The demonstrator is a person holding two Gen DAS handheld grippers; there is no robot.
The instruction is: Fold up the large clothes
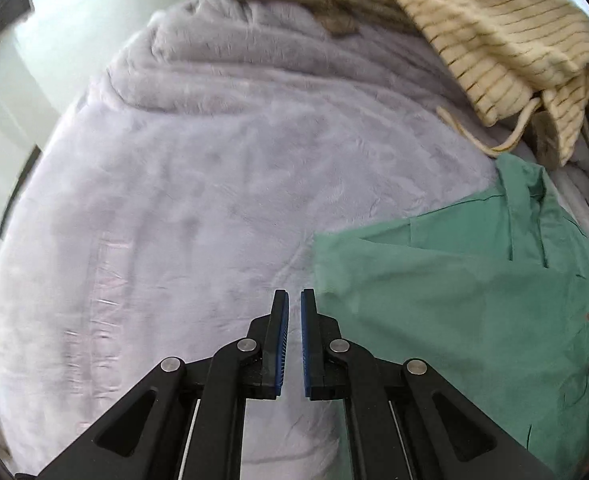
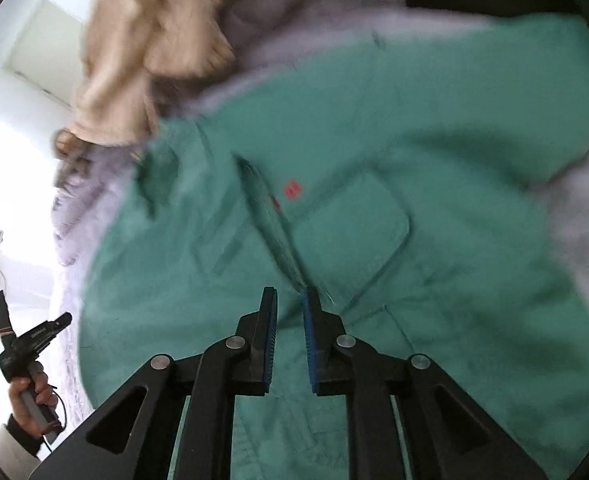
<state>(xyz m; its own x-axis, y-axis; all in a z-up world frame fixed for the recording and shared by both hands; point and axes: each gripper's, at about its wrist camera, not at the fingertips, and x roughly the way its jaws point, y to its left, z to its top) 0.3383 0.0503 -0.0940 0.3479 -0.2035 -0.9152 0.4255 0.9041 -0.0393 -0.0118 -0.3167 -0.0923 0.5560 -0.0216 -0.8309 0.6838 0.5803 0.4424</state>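
**Green shirt spread on the lilac blanket, both tongs empty**

In the left wrist view, a plush lilac blanket fills most of the frame. The left tongs hover over it, blue pads facing each other with a narrow slit between them and nothing gripped, so they are slightly parted and released. Just to their right lies an edge of the green shirt, spread flat on the blanket, its collar toward the far right. Beyond the shirt, at the upper right, a cream garment with thin dark stripes is heaped with a drawcord trailing down toward the shirt's collar; brown furry fabric shows behind it.

In the right wrist view, which is blurred, the person's left hand appears at the far left edge, holding the handle of the other tool. The green shirt covers the centre, front up, with a chest pocket and a small red mark beside the placket. The right tongs hang just above the placket, pads apart and holding nothing. The lilac blanket shows at the right edge.
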